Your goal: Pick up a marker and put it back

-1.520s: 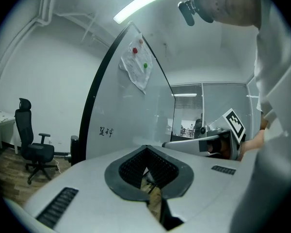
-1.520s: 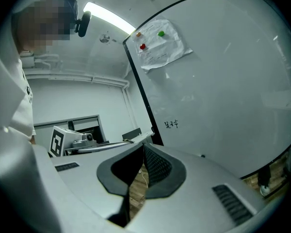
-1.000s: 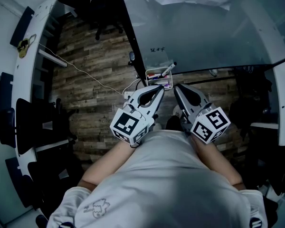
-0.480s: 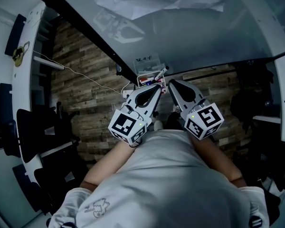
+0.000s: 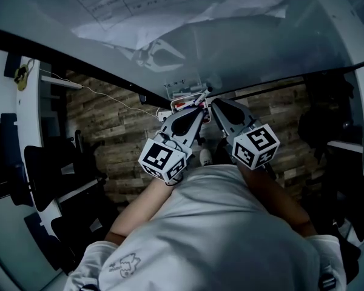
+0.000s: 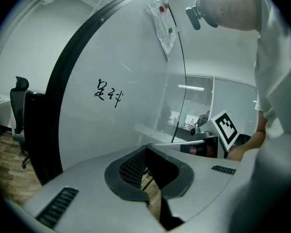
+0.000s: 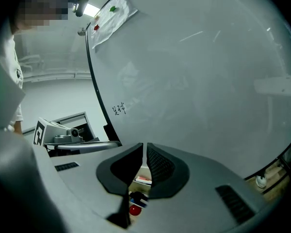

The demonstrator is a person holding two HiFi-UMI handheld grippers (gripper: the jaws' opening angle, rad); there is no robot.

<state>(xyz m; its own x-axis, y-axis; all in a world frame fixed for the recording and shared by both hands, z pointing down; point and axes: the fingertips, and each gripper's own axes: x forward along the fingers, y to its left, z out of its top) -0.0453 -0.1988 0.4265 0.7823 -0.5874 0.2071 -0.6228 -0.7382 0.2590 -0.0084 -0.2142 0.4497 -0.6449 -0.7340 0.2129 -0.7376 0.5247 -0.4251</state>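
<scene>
A small clear marker tray [image 5: 183,97] hangs on the whiteboard's [image 5: 261,47] lower edge and holds several markers. One marker [image 5: 200,96] leans out of the tray at its right. My left gripper [image 5: 201,110] points at the tray from just below, jaws shut and holding nothing. My right gripper [image 5: 213,102] sits beside it, just right of the tray, also shut and holding nothing. In the right gripper view the gripper [image 7: 144,150] has the tray below its jaws, with a red marker cap [image 7: 134,210] and a dark marker [image 7: 138,198] showing. The left gripper [image 6: 146,147] faces the board.
Black handwriting [image 6: 108,92] is on the whiteboard. A sheet of paper [image 5: 170,17] is fixed higher on the board. The floor [image 5: 109,132] is wood planking, with dark office chairs [image 5: 54,168] at the left and a white cable [image 5: 109,96] running across.
Both grippers have moved closer to the marker tray, their tips now right by it. The head view has tilted, so more of the board and paper shows. Both jaws stayed shut.
</scene>
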